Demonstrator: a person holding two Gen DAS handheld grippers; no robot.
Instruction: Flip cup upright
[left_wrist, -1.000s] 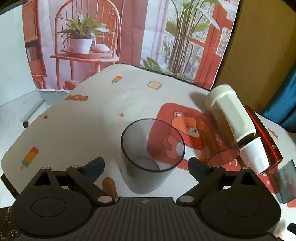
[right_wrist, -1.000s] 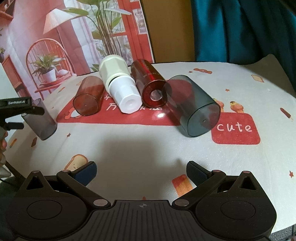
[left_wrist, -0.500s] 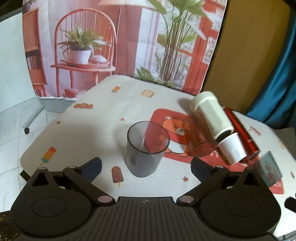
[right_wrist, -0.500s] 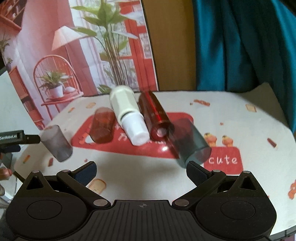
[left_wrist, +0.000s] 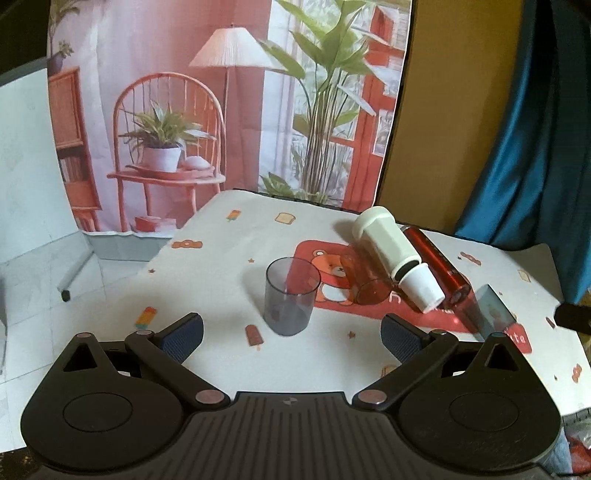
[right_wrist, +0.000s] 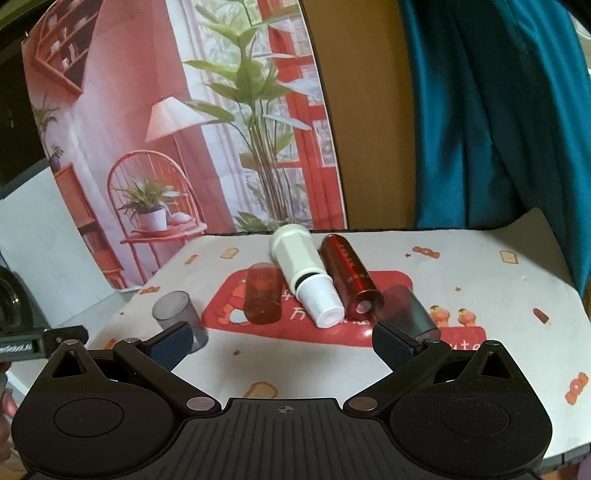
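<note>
A smoky grey cup (left_wrist: 291, 295) stands upright on the tablecloth, apart from my left gripper (left_wrist: 291, 338), which is open, empty and drawn back from it. The cup also shows at the left in the right wrist view (right_wrist: 175, 312). A translucent red cup (left_wrist: 371, 286) (right_wrist: 262, 293) lies on its side on the red mat. A second grey cup (right_wrist: 415, 314) (left_wrist: 489, 308) lies on its side at the mat's right end. My right gripper (right_wrist: 282, 341) is open, empty and held well back from the cups.
A white bottle (right_wrist: 304, 277) (left_wrist: 397, 262) and a red metallic bottle (right_wrist: 351, 277) (left_wrist: 437, 264) lie side by side between the red cup and the lying grey cup. The table's (left_wrist: 221, 258) left edge drops to the floor. A printed backdrop and blue curtain stand behind.
Both grippers have pulled back and up from the table. The upright grey cup now looks smaller and farther from my left gripper. No object has moved.
</note>
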